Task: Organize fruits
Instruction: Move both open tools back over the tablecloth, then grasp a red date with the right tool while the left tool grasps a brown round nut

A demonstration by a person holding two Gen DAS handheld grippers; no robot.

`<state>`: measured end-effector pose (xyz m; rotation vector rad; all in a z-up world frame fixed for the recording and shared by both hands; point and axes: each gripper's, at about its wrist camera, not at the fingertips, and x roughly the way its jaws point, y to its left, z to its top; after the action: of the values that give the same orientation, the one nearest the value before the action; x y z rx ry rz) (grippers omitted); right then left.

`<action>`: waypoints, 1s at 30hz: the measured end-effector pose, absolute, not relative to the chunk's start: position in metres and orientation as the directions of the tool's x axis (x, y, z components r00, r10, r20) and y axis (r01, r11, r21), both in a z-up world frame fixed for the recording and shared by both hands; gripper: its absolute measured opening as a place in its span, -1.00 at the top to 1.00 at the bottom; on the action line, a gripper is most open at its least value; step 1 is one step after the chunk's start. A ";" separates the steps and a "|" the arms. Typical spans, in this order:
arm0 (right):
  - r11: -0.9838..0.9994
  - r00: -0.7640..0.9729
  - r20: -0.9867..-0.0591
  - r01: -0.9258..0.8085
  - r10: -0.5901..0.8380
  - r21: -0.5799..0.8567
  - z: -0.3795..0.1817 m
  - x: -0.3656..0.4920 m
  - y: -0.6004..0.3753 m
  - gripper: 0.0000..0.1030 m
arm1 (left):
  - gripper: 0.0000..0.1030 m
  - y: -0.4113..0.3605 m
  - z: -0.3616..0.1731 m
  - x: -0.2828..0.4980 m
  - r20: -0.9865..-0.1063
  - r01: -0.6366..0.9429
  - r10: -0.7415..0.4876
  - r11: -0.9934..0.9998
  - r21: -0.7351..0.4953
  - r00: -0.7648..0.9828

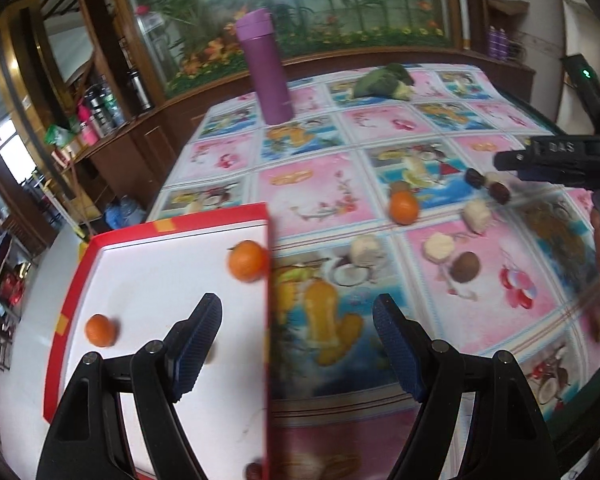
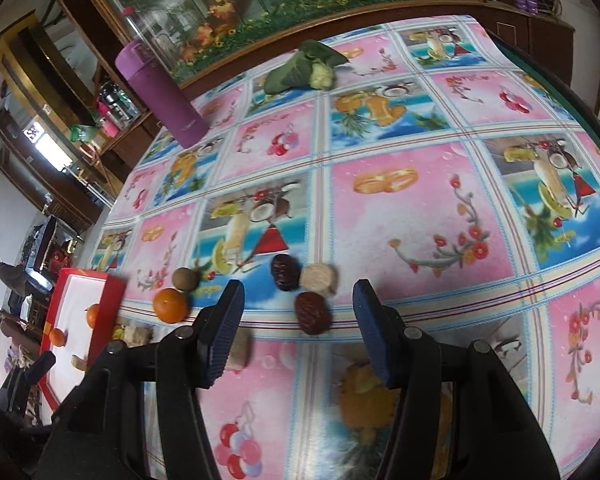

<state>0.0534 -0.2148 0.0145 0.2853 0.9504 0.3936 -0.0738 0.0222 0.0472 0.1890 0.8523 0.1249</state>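
Observation:
A red box (image 1: 212, 220) with a white floor sits at the table's left edge. It holds two oranges (image 1: 246, 261) (image 1: 100, 330) and a dark date (image 1: 254, 471) at its near corner. My left gripper (image 1: 300, 320) hangs open and empty over the box's right wall. A third orange (image 2: 171, 305) lies on the cloth beside a small brown round fruit (image 2: 185, 279). Two dark dates (image 2: 312, 312) (image 2: 285, 272) and a pale chunk (image 2: 320, 278) lie just ahead of my right gripper (image 2: 298, 304). It is open, and the nearer date lies between its fingertips.
A purple bottle (image 1: 266, 68) stands at the table's far left and a leafy cauliflower (image 1: 384, 80) lies at the far edge. More pale chunks (image 1: 440, 246) (image 1: 366, 250) and a brown fruit (image 1: 466, 266) are scattered mid-table. A wooden cabinet stands behind the table.

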 end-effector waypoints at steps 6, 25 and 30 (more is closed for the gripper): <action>0.901 0.486 -0.760 -0.192 0.432 0.390 0.003 0.058 -0.214 -0.13 | -0.51 -0.002 0.045 -0.071 -0.740 0.039 0.126 0.979 0.202 0.660; 0.963 0.588 -0.786 -0.269 0.191 0.033 -0.006 0.052 -0.172 0.57 | -0.51 -0.031 0.031 -0.054 -0.796 0.133 -0.017 0.988 0.079 0.605; 0.964 0.584 -0.786 -0.261 0.202 0.054 -0.005 0.053 -0.176 0.61 | -0.45 -0.044 0.021 -0.042 -0.815 0.151 -0.046 0.987 0.052 0.578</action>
<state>0.0526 -0.1761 -0.0053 -0.0697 0.9084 0.2700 -0.0419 -0.0439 0.0206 0.1201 0.9483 -0.1158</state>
